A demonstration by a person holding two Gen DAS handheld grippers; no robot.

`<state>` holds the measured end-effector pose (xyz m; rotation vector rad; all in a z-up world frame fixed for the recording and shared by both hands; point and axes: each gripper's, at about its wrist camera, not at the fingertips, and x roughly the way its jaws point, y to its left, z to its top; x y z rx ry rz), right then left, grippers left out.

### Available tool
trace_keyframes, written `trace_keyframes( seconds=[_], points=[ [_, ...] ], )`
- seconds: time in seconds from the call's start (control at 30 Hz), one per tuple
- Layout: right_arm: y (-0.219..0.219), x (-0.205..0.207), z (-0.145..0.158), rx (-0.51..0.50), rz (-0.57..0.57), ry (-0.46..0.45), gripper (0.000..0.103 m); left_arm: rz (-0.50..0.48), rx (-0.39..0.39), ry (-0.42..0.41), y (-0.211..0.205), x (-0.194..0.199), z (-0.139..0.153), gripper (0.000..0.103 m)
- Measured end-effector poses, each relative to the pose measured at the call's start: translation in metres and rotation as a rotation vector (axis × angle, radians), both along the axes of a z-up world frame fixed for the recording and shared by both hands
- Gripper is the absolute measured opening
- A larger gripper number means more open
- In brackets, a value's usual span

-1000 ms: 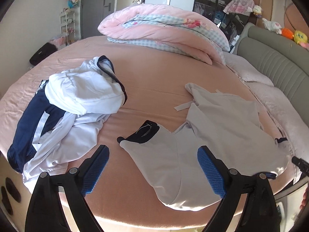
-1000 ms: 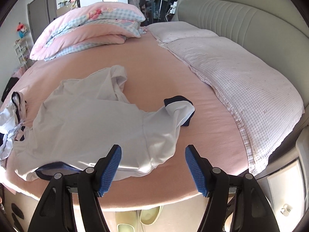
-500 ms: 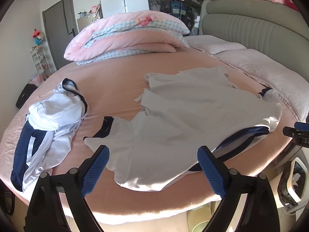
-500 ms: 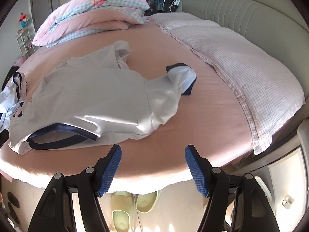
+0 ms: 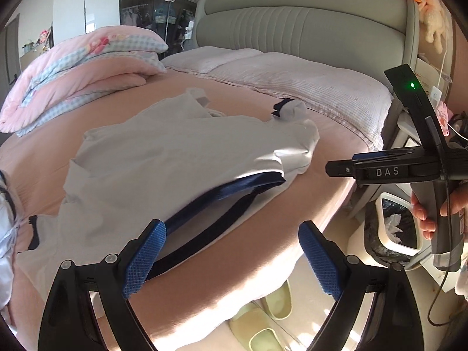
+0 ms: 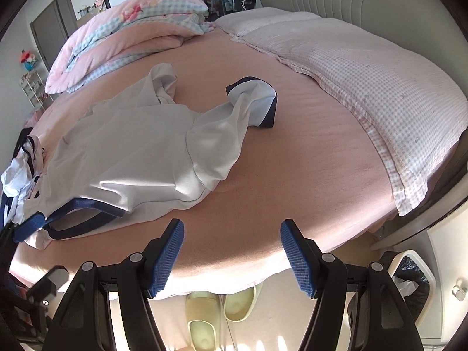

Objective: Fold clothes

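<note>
Lying spread, unfolded, on pink bed [image 6: 307,181]: white jacket [image 5: 163,161], navy hem [image 5: 222,201] at near edge, collar toward 12 o'clock, long axis hem-to-collar. Right sleeve [image 6: 251,102] flung toward 2 o'clock. Left gripper [image 5: 232,256] wide, empty, over hem, likely for grasp. Right gripper [image 6: 232,259] wide, empty, off bed edge.

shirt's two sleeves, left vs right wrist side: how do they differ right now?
The sleeve nearer the pillows is twisted and rolled, its navy cuff turned up off the bed sheet. The sleeve at the other side lies flat, its navy cuff showing only as a thin edge. The first is fully in view; the second is partly cropped by the white clothes pile. Both belong to the same white shirt with navy trim.
</note>
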<state>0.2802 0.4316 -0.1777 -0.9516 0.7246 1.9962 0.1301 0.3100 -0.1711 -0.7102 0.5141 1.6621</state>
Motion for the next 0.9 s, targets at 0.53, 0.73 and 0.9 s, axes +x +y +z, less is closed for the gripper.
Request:
trace_keyframes(
  seconds=[0.53,0.73,0.9],
  points=[
    [0.063,0.036,-0.041,-0.436,-0.293,0.578,0.068,-0.037,0.023,-0.227,0.053,-0.011,-0.024,0.045],
    [0.076,0.035,-0.048,-0.472,-0.341,0.669,0.068,-0.058,0.036,-0.213,0.067,-0.009,-0.026,0.045],
    [0.077,0.035,-0.057,-0.492,-0.389,0.721,0.068,-0.079,0.032,-0.229,0.074,-0.004,-0.031,0.032]
  ],
)
